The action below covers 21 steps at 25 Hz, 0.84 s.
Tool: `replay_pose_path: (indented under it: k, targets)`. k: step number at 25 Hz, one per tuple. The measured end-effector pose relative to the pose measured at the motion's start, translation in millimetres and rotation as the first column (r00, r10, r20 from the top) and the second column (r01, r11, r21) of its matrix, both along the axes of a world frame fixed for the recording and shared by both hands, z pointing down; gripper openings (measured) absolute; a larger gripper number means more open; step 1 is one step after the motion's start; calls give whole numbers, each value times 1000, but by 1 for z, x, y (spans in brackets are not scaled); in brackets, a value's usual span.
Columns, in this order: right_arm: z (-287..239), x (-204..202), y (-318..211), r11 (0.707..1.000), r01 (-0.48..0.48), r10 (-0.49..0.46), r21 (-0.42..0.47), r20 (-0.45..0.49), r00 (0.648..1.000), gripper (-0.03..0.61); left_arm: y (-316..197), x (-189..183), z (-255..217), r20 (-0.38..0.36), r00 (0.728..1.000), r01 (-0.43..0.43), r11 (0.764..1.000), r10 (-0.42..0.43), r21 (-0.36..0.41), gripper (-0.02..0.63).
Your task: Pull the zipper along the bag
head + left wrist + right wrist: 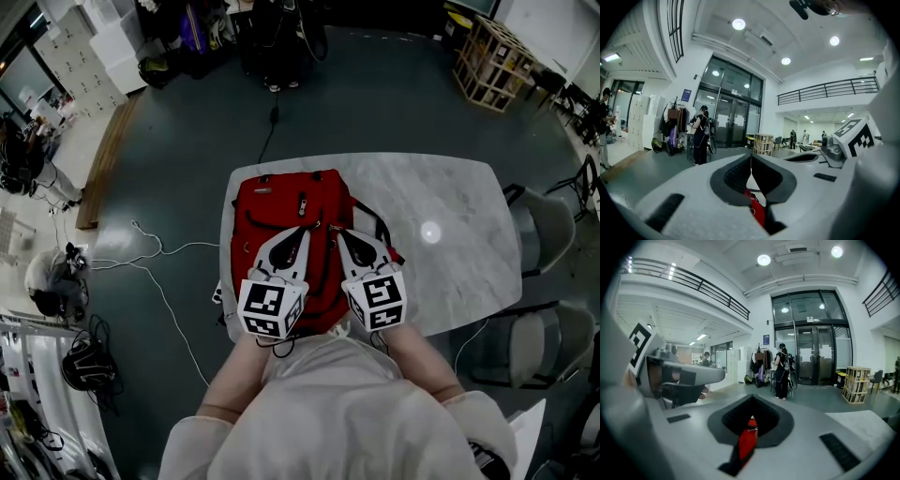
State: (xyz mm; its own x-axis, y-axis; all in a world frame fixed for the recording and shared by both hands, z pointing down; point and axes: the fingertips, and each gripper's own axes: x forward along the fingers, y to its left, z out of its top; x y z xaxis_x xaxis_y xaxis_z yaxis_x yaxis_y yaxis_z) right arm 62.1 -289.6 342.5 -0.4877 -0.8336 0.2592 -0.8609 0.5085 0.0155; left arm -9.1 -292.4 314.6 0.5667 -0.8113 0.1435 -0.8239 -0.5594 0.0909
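On the left half of the marble desk (450,216): one red bag (281,211), reaching the desk's left edge. Over the bag's near part, two tongs side by side, tips close together: left tongs (302,232) and right tongs (339,234). Both clenched, each on a red piece of the bag. Right of the bag, bare desk up to the right edge. Beyond that edge, two grey chairs (548,225). On the floor at left, white cables (155,253); far right, one wooden crate (492,52).
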Motion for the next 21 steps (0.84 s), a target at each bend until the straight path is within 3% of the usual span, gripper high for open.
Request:
replay_pose_path:
  k: [21]
  targets:
    - [-4,-1,7,1000,-20,20,11,-7,1000,26,5,-9,7,7,999,38,999,-38,1,21]
